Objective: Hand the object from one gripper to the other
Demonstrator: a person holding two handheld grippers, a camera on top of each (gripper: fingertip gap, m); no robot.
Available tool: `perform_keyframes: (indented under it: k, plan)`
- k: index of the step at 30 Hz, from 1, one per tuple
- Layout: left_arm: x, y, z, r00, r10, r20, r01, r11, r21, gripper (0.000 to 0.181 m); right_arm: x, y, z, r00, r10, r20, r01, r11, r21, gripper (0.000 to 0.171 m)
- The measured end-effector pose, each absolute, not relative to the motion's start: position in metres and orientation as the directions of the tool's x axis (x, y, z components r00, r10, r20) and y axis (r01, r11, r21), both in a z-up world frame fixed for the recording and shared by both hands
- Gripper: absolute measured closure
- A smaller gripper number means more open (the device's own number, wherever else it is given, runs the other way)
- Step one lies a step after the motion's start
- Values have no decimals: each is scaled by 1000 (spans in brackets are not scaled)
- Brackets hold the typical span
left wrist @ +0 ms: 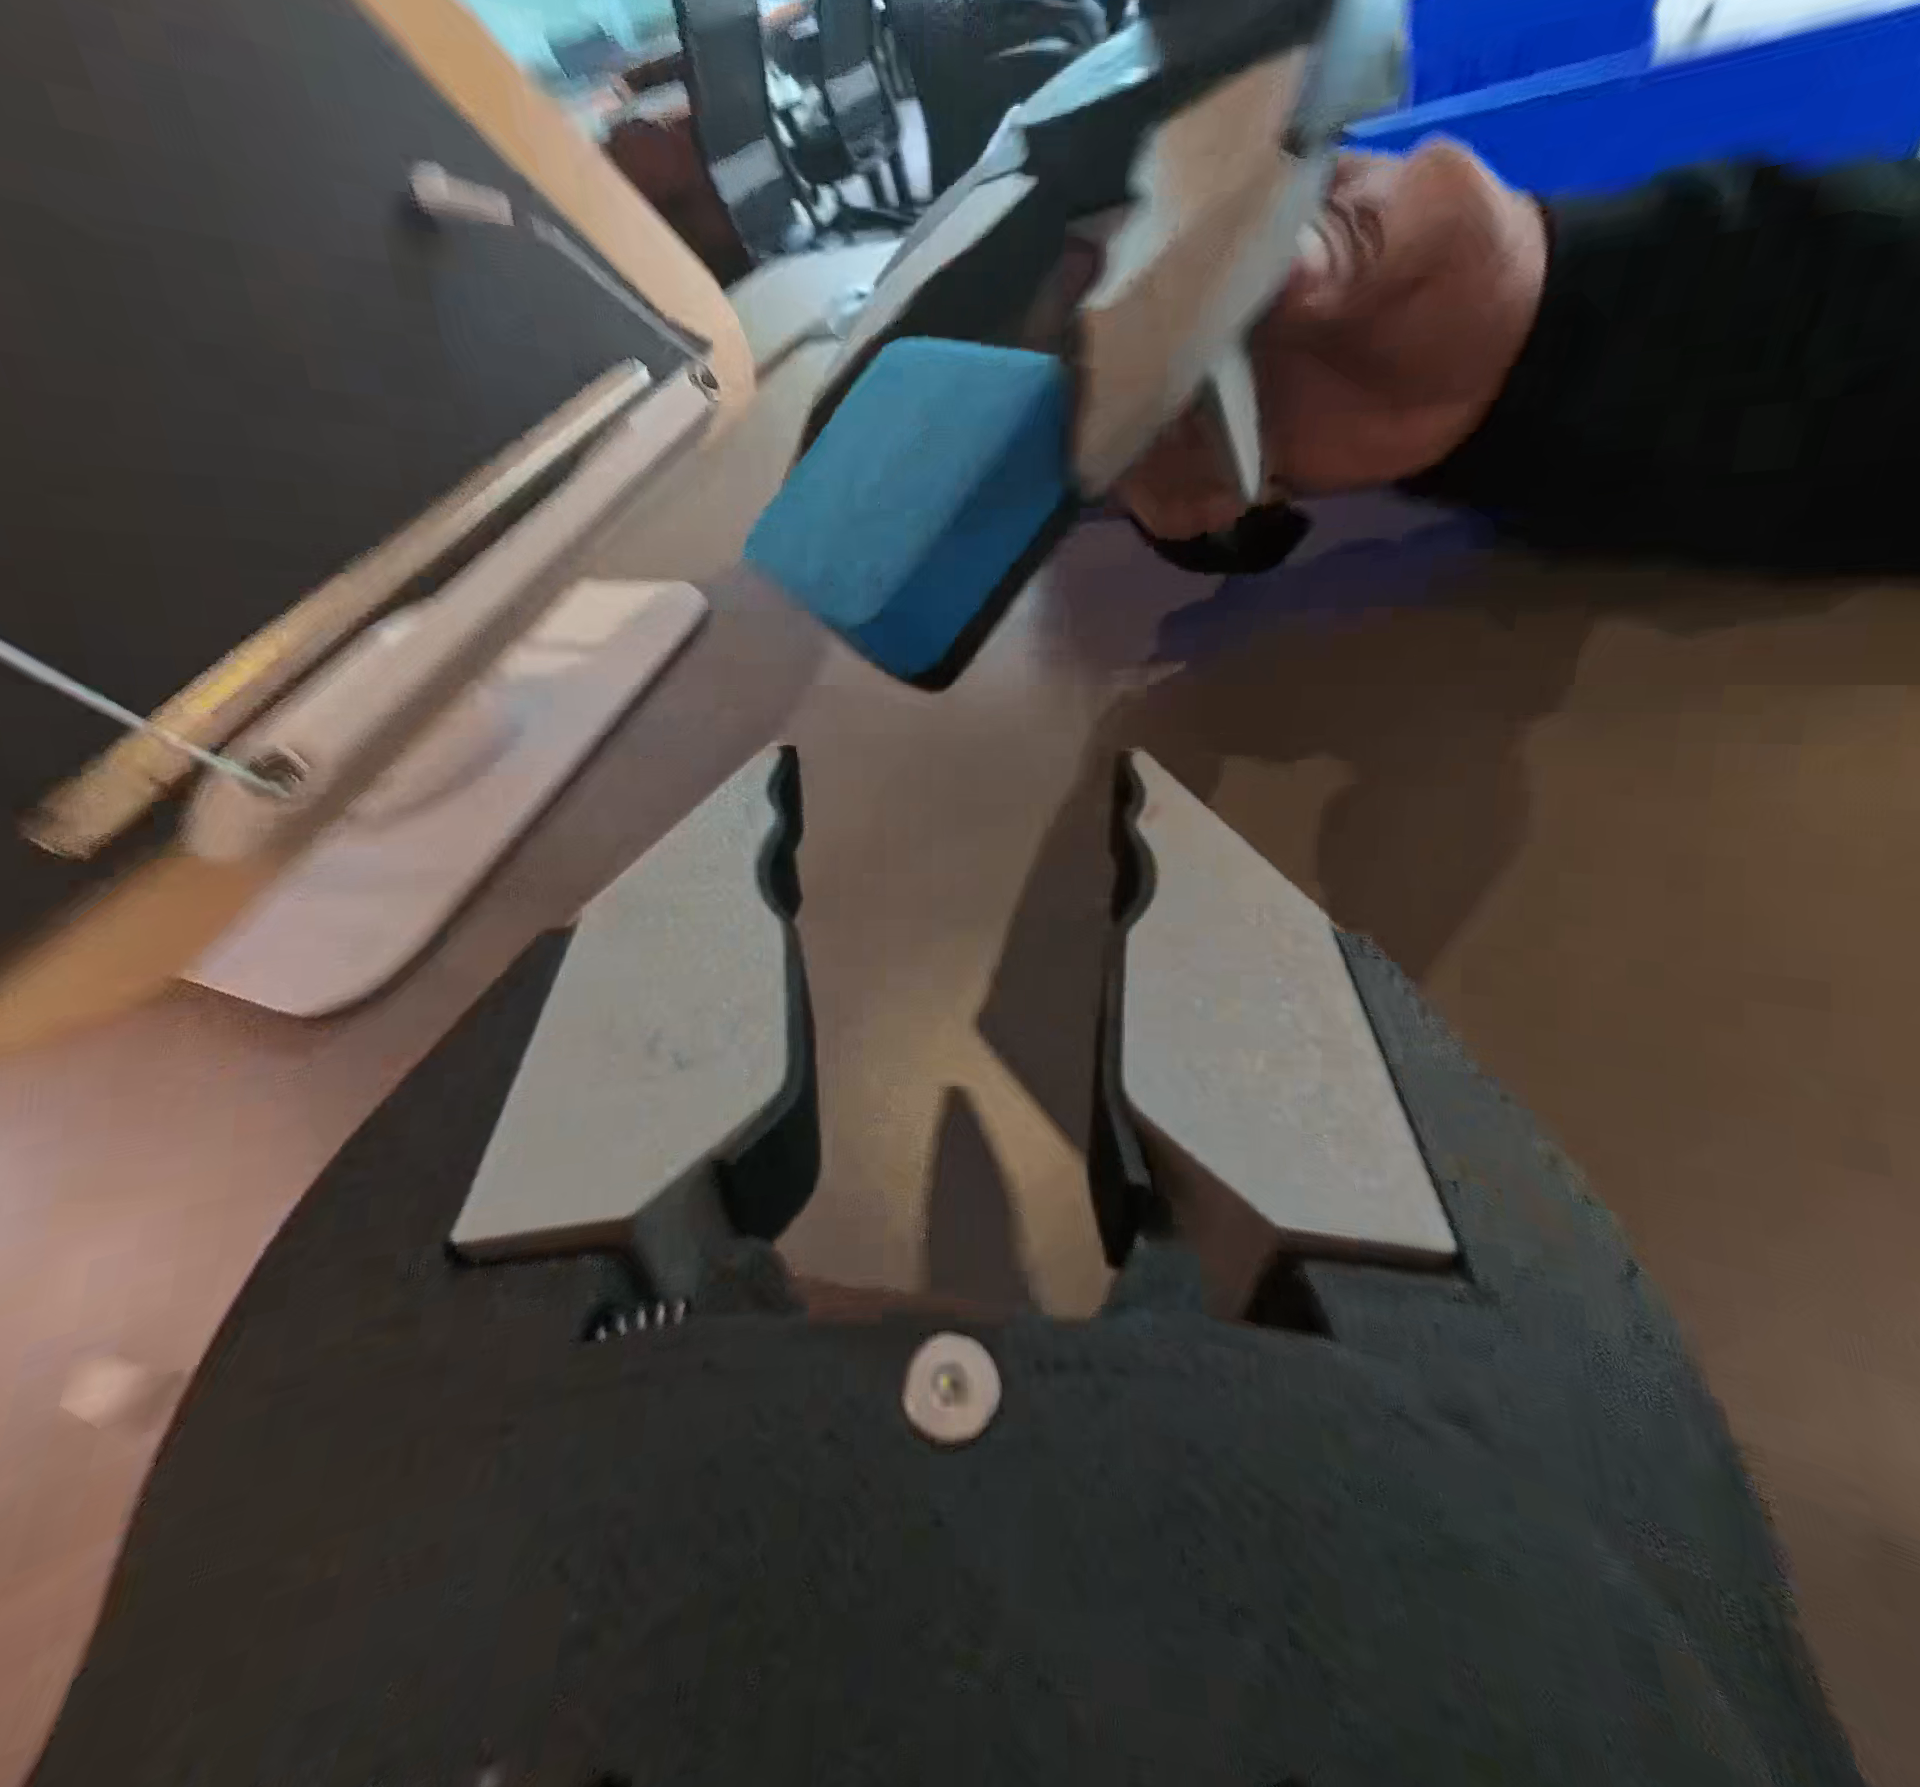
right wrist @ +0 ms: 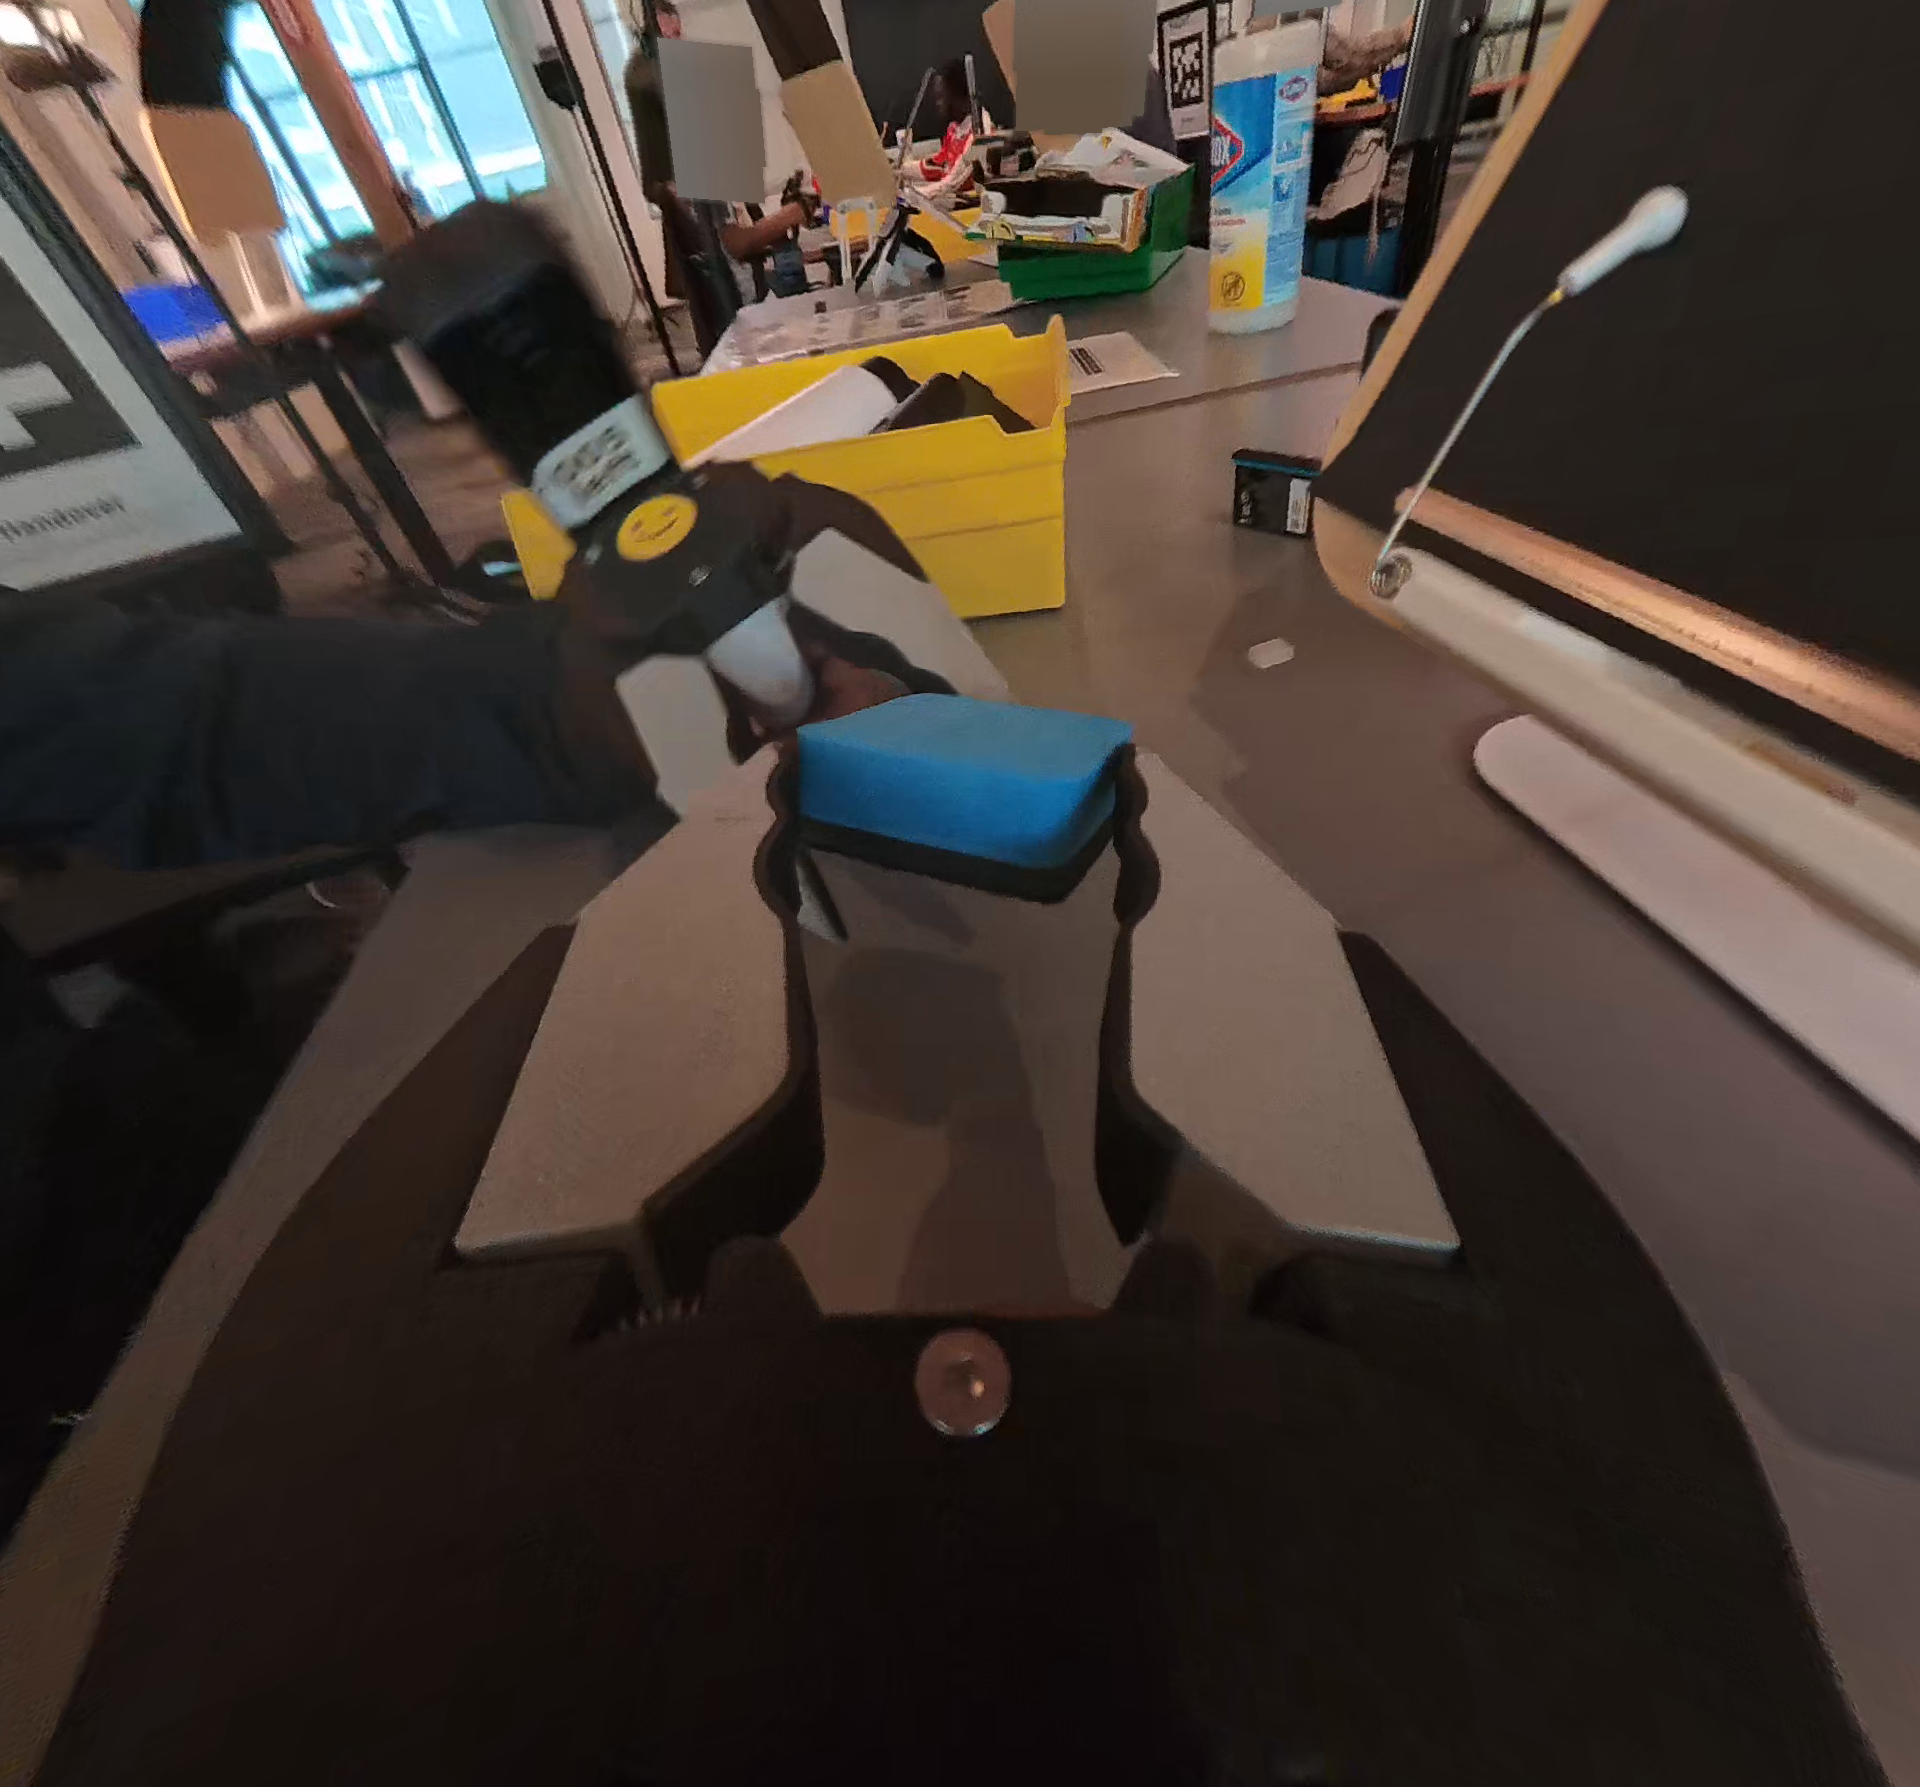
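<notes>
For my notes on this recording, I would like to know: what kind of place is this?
Probably a shared office used as a lab or workshop. Black office chairs stand in the background, a yellow bin and a green tray of supplies sit on grey tables, and light stands stand on the floor.

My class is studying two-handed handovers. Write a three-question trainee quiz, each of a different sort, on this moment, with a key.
1. True or false: the right tool is shut on the blue sponge.
2. Multiple choice: the left tool is A) open and holding nothing, B) shut on the sponge, C) out of view.
3. Fill in: behind the sponge in the right wrist view, a bin of ____ colour stands on the table.

Key: 1 true; 2 A; 3 yellow.
</notes>
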State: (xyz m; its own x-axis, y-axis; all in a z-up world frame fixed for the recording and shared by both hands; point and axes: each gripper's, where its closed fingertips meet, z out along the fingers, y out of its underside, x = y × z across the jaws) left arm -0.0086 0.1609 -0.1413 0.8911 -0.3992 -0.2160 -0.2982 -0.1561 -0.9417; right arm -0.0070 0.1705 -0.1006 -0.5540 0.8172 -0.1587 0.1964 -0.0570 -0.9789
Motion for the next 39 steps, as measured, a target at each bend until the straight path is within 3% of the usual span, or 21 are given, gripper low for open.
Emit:
perform_keyframes:
  k: [2,5,7,10,13,16,20,24,27,30,35,39]
  plan:
    - [-11,159,-133,897,-439,48,-58,-224,-973,111,-3,166,-96,-570,818,-73,142,11,-990,114]
    - [-14,151,-117,787,-503,359,242,-284,-928,124,1,163,-90,-573,818,42,61,94,-994,114]
    - [-10,146,-112,672,-547,499,364,-343,-866,119,4,158,-88,-587,804,94,25,135,-991,114]
    - [5,138,-105,501,-607,617,446,-431,-785,119,4,151,-94,-596,788,154,17,204,-979,114]
    - [18,137,-113,465,-613,639,418,-484,-769,124,6,136,-98,-632,748,202,-16,248,-969,114]
    - [27,132,-111,445,-658,608,389,-469,-793,145,4,129,-108,-649,731,211,10,286,-958,114]
    - [15,141,-122,633,-621,462,269,-384,-884,149,2,136,-113,-656,750,85,102,199,-975,108]
    - [-10,156,-132,872,-486,53,-61,-216,-974,151,-4,150,-109,-623,780,-58,163,57,-985,98]
    - [-28,163,-137,890,-328,-317,-382,-156,-911,151,-6,157,-111,-604,784,-143,212,-15,-977,98]
    - [-31,166,-145,820,-265,-508,-558,-169,-813,151,-13,162,-117,-563,805,-188,247,-53,-968,96]
    - [-29,172,-157,737,-235,-633,-674,-202,-710,151,-28,158,-131,-509,823,-253,298,-107,-948,88]
    - [-17,173,-156,711,-245,-660,-701,-167,-693,151,-36,149,-138,-476,823,-310,343,-151,-927,100]
